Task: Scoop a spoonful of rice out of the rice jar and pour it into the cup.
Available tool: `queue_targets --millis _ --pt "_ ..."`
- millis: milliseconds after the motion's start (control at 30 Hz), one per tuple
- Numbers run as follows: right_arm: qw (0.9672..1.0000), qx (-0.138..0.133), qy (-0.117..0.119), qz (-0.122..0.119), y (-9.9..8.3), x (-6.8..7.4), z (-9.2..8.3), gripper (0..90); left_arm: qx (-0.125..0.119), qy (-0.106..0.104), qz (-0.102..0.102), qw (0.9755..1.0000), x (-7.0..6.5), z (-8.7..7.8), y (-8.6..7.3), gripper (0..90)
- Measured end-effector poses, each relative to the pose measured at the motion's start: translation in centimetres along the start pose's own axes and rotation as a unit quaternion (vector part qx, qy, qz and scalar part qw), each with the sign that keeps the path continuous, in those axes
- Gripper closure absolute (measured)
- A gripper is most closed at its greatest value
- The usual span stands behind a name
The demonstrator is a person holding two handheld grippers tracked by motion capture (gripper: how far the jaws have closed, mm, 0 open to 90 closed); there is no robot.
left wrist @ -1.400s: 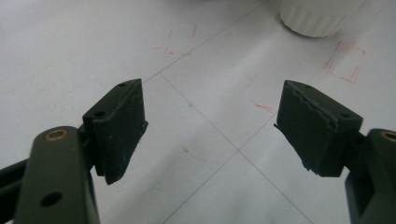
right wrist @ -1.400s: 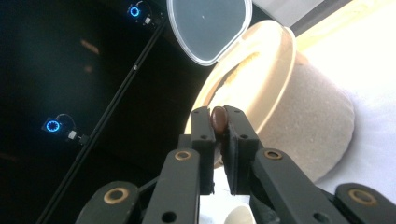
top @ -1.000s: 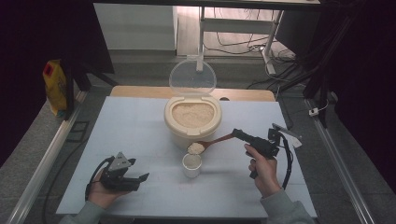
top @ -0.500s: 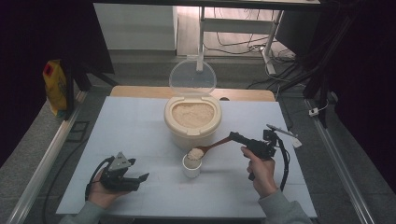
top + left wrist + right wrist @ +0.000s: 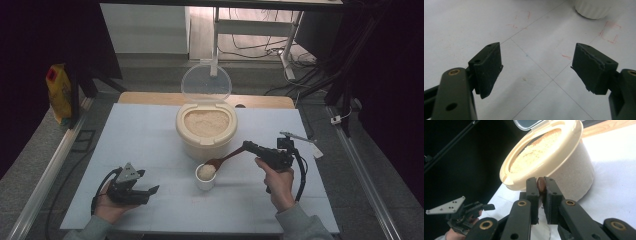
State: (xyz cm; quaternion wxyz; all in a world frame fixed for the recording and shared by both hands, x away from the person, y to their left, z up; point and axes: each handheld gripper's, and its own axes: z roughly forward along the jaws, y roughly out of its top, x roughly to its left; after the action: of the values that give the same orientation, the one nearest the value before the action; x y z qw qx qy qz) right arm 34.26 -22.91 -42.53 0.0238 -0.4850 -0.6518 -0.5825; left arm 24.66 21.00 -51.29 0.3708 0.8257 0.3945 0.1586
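Spoon (image 5: 226,159), clamped by its handle in the right gripper (image 5: 248,146), hangs over the full white cup (image 5: 205,177); tip it slowly (grains heap high). Left gripper (image 5: 150,190) rests open, empty.

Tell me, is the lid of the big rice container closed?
No, the clear lid stands open behind the container, leaving the rice uncovered.

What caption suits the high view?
Right tool holds a spoon of grain over a white cup.
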Motion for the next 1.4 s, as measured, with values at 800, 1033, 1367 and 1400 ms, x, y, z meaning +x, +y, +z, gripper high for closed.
queue_targets --millis 800,1033,1367,1400 --pt "0.9934 -0.002 0.006 -0.114 0.4 2.5 -0.1 83.1 -0.001 0.001 -0.002 1.0000 0.1 0.0 0.0 23.4" --pt "0.9918 -0.001 0.007 -0.128 0.3 2.8 0.1 83.1 -0.001 0.001 -0.002 1.0000 0.1 0.0 0.0 23.4" --pt "0.9931 -0.007 0.012 -0.116 0.4 2.5 0.0 83.1 0.000 0.002 -0.002 1.0000 0.1 0.0 -0.1 23.4" --pt "0.9935 -0.007 0.014 -0.113 0.5 2.4 -0.1 83.1 -0.001 0.001 -0.002 1.0000 0.2 0.0 -0.1 23.4"
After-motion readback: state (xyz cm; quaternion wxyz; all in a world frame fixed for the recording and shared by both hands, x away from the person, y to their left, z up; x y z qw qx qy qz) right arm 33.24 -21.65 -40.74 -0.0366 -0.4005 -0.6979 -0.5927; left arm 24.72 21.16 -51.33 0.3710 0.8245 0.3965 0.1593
